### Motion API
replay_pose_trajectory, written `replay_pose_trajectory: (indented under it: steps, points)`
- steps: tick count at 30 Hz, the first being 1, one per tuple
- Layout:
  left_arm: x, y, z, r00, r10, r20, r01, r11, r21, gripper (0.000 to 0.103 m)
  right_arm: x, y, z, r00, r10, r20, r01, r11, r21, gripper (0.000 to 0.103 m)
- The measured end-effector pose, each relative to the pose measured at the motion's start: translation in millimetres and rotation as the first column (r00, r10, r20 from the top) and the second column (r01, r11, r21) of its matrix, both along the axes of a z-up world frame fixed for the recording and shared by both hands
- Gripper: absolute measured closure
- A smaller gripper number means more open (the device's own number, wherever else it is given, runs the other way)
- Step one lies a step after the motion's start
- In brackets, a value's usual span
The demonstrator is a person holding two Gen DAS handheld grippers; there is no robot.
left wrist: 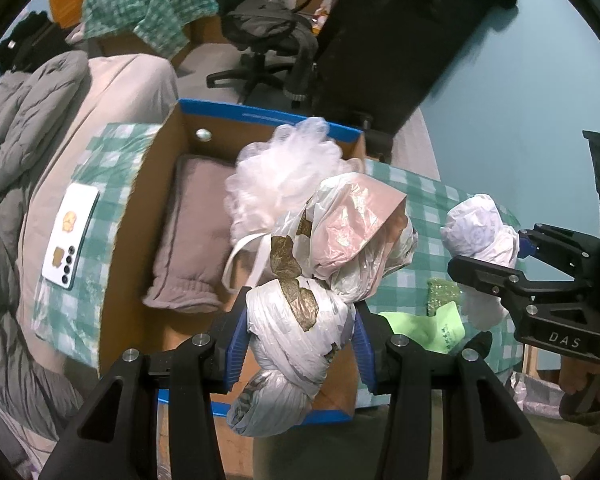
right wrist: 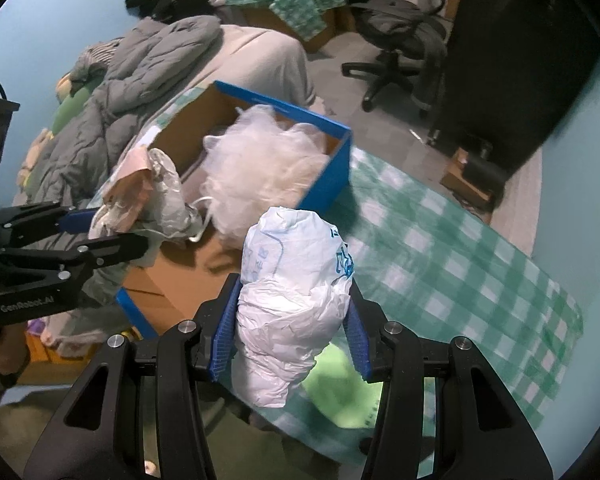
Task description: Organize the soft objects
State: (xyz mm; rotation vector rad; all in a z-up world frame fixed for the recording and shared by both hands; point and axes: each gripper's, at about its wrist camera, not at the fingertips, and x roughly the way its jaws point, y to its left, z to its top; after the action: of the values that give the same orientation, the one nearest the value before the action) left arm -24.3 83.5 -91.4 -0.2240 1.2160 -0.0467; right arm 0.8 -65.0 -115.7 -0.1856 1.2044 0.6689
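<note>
My left gripper (left wrist: 300,340) is shut on a knotted bundle of plastic bags (left wrist: 296,320), white with gold print and a pink bag on top, held over the near end of a blue-rimmed cardboard box (left wrist: 268,118). Inside the box lie a folded mauve cloth (left wrist: 196,236) and a white mesh pouf (left wrist: 284,172). My right gripper (right wrist: 294,332) is shut on a crumpled white plastic bag with blue print (right wrist: 296,300), above the checked cloth right of the box (right wrist: 328,168). Each gripper shows in the other's view: right gripper (left wrist: 496,256), left gripper (right wrist: 100,232).
The box stands on a green checked cloth (right wrist: 460,264) over a bed. A phone (left wrist: 72,236) lies left of the box. A green paper (left wrist: 440,328) and a grey duvet (right wrist: 140,64) lie nearby. An office chair (right wrist: 396,40) and a dark cabinet (left wrist: 400,40) stand behind.
</note>
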Motion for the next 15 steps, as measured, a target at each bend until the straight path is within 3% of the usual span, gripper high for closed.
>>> replay_pose_trajectory:
  steps: [15]
  points:
    - [-3, 51, -34, 0.993, 0.112, -0.042, -0.113, 0.993, -0.019, 0.057, 3, 62, -25, 0.993, 0.090, -0.075, -0.087, 0.995, 0.043, 0.055]
